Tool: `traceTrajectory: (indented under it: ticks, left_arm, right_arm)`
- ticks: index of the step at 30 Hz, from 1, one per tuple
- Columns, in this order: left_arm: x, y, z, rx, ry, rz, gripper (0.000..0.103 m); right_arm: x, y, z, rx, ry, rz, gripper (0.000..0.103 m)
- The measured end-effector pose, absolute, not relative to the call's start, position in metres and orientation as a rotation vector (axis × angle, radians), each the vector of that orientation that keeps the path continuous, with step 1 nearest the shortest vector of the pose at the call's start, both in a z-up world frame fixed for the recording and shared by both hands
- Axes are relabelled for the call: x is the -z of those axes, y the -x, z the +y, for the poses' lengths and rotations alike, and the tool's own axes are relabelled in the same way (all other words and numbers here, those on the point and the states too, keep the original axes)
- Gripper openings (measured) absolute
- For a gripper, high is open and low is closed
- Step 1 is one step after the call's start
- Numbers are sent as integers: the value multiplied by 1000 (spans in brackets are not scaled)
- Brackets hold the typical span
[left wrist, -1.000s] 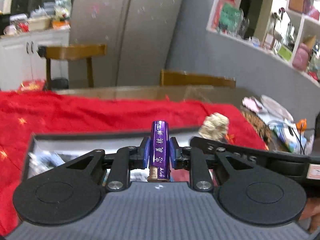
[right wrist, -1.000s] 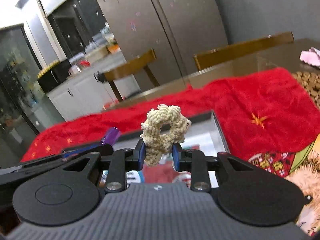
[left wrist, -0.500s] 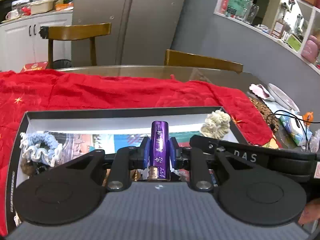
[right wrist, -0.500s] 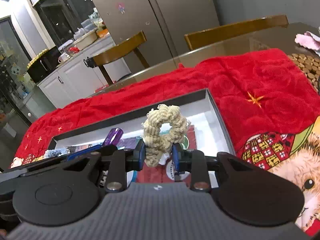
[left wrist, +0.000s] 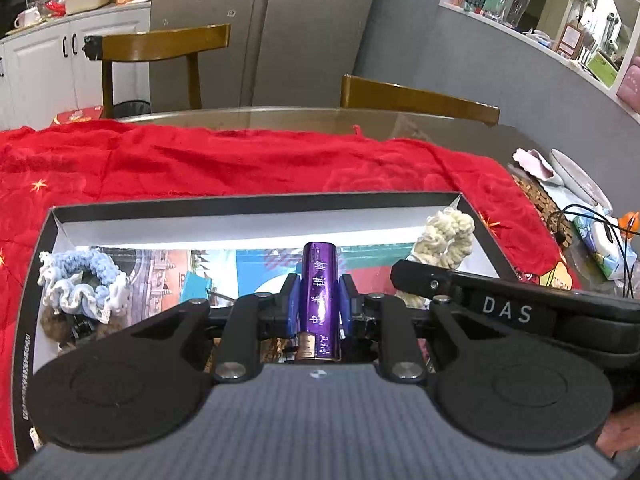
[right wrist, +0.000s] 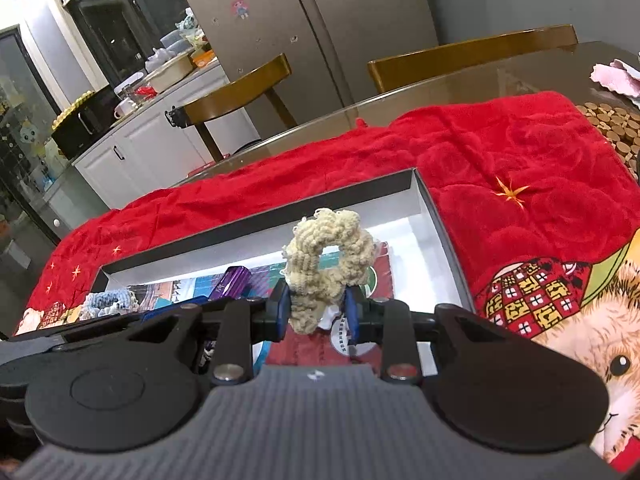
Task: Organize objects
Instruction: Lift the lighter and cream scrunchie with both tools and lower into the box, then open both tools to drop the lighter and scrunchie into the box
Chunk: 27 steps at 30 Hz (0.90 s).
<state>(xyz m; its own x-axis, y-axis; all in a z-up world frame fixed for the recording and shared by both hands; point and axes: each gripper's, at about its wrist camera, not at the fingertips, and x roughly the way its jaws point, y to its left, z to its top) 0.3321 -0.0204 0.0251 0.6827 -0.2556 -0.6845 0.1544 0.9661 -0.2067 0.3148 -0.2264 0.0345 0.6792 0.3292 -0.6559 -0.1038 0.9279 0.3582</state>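
Observation:
My left gripper [left wrist: 319, 307] is shut on a purple cylinder with white characters [left wrist: 319, 292], held upright over the open black box [left wrist: 256, 202]. My right gripper [right wrist: 317, 308] is shut on a cream crocheted scrunchie [right wrist: 328, 256], held above the right part of the same box [right wrist: 436, 216]. The scrunchie also shows in the left wrist view [left wrist: 444, 240], and the purple cylinder in the right wrist view [right wrist: 232, 282]. A blue and white scrunchie [left wrist: 80, 280] lies in the box's left end.
The box sits on a red cloth [left wrist: 240, 160] over a glass table [left wrist: 320, 120]. Two wooden chairs [left wrist: 160, 46] stand behind. Clutter, cables and a plate [left wrist: 580, 184] lie at the right. A dark furry item [left wrist: 60, 320] lies under the blue scrunchie.
Both grippers have tilted down and moved forward over the box, each still holding its item. The box interior has come into full view.

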Motion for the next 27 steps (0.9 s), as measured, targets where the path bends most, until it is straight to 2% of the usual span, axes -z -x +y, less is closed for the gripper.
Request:
traceTrajectory:
  ticks: [11,15,16,19,27]
  left_arm:
    - [-24,-333,-20,213,125,804,25]
    - [-24,-336,-21,182,110,827,35]
    - [-25,-336,-20,178,109,830,40]
    - [-28,-338,-17,159,92,842,51]
    - [-54,-331,-11,120,53,817,62]
  right_arm:
    - [-38,-314,-224,-246,-305,818,37]
    - [-40,-314,-224,-227,-310,833,40]
    - [-41,-315,-225,-224,-316,838,44]
    - [-44,-314,-229,-232,-347,847,64]
    - [-69,-304,-231,-266,-349,789,81]
